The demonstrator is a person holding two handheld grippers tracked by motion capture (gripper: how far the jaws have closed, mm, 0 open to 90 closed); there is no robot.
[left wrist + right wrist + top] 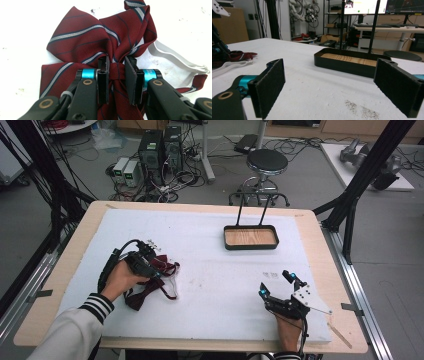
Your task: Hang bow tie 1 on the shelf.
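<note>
A dark red bow tie (169, 267) with grey and navy stripes lies on the white mat at the left, its white neck strap (172, 57) trailing to one side. My left gripper (154, 269) is over it, and in the left gripper view the left gripper (117, 67) is shut on the tie's centre knot (117, 71), one pad on each side. The bow's wings (82, 37) spread out beyond the jaws. My right gripper (275, 284) rests at the front right, wide open with nothing between its pads (270, 85). From there the bow tie (239, 55) lies far to the left.
A black tray (250, 246) with a wooden floor stands at the back middle of the mat, and its wall (342, 65) faces the right gripper. The white mat (215, 285) covers a wooden table. A stool (267, 162) and computers stand on the floor beyond.
</note>
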